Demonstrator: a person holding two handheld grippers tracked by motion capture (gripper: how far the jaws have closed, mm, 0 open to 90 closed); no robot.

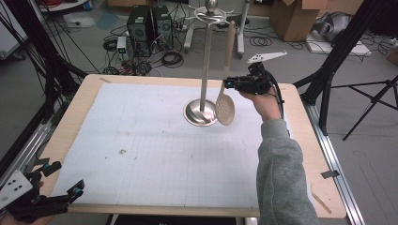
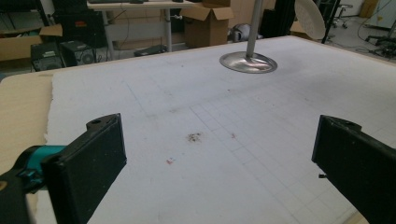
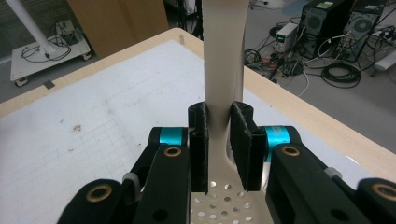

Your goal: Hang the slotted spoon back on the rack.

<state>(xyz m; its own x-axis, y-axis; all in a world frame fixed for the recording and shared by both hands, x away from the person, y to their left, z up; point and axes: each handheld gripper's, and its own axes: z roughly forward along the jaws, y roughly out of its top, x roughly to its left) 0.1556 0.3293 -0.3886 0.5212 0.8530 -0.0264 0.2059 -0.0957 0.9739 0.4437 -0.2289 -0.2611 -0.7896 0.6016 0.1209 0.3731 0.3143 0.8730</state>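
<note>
right tool [image 3: 219, 149]: clamped on the neck of a beige slotted spoon [image 1: 225, 107], which hung upright beside the metal stand [image 1: 202, 89], bowl possibly touching its base.
left tool [image 2: 219, 163]: spread wide, holding nothing, at the desk [image 1: 89, 93] near corner.

A pale wooden worktop [image 1: 84, 101] carries a white gridded mat [image 1: 141, 140] over most of its surface. A steel stand [image 1: 201, 112] rests its round base on the mat's far middle. Small dark stains [image 1: 123, 152] mark the mat.
</note>
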